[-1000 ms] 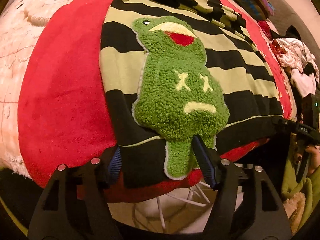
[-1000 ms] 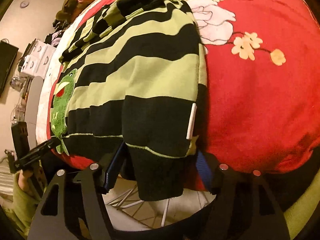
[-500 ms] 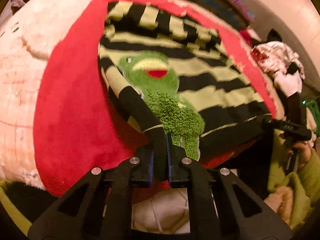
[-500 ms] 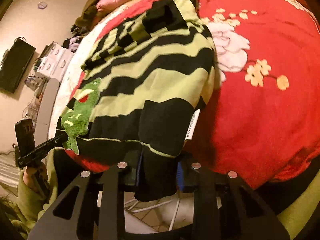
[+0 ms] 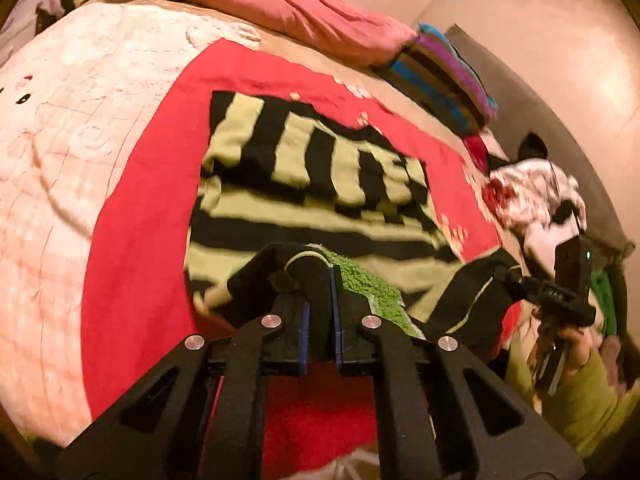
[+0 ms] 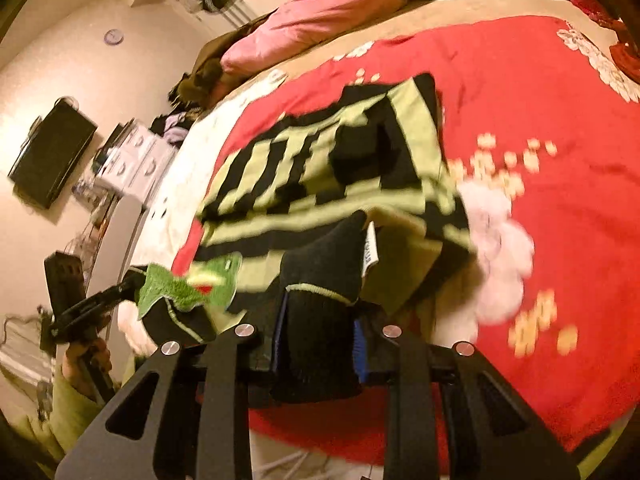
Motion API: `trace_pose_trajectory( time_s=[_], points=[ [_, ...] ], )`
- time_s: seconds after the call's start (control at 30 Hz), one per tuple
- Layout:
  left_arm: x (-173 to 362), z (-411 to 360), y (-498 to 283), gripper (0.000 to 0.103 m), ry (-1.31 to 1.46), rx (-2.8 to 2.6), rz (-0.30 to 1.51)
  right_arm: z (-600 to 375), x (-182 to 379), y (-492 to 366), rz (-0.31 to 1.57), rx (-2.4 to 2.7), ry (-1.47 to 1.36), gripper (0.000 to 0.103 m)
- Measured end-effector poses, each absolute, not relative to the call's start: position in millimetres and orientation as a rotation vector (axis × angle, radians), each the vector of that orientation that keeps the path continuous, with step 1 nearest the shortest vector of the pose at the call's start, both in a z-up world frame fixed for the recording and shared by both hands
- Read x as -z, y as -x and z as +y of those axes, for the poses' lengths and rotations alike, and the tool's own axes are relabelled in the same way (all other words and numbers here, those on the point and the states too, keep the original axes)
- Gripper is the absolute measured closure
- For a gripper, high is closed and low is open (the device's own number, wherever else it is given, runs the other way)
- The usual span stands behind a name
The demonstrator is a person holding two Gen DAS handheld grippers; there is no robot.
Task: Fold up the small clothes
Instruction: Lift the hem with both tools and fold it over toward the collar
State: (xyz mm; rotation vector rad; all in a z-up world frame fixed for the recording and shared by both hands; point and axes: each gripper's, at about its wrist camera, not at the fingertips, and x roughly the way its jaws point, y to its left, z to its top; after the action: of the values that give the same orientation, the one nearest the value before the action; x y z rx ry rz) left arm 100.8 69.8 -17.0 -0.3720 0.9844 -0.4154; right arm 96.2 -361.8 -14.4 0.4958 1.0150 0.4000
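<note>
Basically, hem pinched at both ends, lifted off bed.
Left gripper: jaws fully closed, black hem band of the striped sweater clamped between the blue pads.
Left grip spot: beside the fuzzy green frog patch, which bunches just right of the fingers.
Right gripper: jaws clamped on a thick wad of black ribbed hem, narrow gap filled with fabric.
Right grip spot: near the white label, which sits just above and right of the fingers.
Sweater: green and black stripes, hem end raised and folding up ahead of both grippers, far part flat with sleeves laid across it; blurred.
Under sweater: red blanket with pale flowers, spreading out beyond and beside both grippers.
Far end: pink pillow well beyond the claws.
Person: hand in a green sleeve holds the left gripper's handle, seen at left in right view.
Clothes pile: white and red, far right of left gripper.
</note>
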Motion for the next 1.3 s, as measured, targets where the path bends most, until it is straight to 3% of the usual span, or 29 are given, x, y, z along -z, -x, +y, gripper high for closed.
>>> trace_pose_trajectory(
  time_s=[0.13,0.23,0.33,0.4,0.47,0.5,0.53,0.7,0.9,1.03,1.1,1.2,1.3],
  points=[
    [34,74,-137,0.1,0.421,0.357,1.005,-366,28,-139,1.037,-0.354,-0.549,0.079],
    [55,78,-155,0.097,0.449,0.305,1.039,-370,48,-164,1.072,-0.305,-0.585,0.074],
    [68,89,-158,0.091,0.501,0.282,1.05,-384,63,-172,1.087,-0.288,-0.698,0.06],
    [65,100,-150,0.086,0.528,0.291,1.024,-396,59,-168,1.034,-0.292,-0.716,0.045],
    [59,107,-143,0.068,0.513,0.279,0.993,-408,53,-164,0.995,-0.274,-0.679,0.035],
    [53,113,-138,0.058,0.502,0.264,0.962,-414,51,-163,0.983,-0.273,-0.66,0.034],
    [47,119,-134,0.056,0.497,0.256,0.937,-418,50,-162,0.974,-0.273,-0.633,0.033],
    [37,139,-125,0.054,0.397,0.206,0.914,-411,43,-161,0.96,-0.275,-0.368,0.028],
    [35,117,-135,0.038,0.209,0.288,0.958,-361,34,-161,0.92,-0.345,0.116,0.018],
    [49,102,-143,0.038,0.177,0.328,1.003,-322,46,-153,0.899,-0.459,0.37,0.017],
    [52,92,-145,0.037,0.144,0.346,1.01,-311,52,-154,0.887,-0.481,0.441,0.017],
    [55,79,-150,0.029,0.103,0.38,1.009,-299,57,-163,0.88,-0.499,0.493,0.017],
    [62,75,-163,0.029,0.101,0.367,1.034,-292,56,-180,0.875,-0.517,0.453,0.017]
  ],
)
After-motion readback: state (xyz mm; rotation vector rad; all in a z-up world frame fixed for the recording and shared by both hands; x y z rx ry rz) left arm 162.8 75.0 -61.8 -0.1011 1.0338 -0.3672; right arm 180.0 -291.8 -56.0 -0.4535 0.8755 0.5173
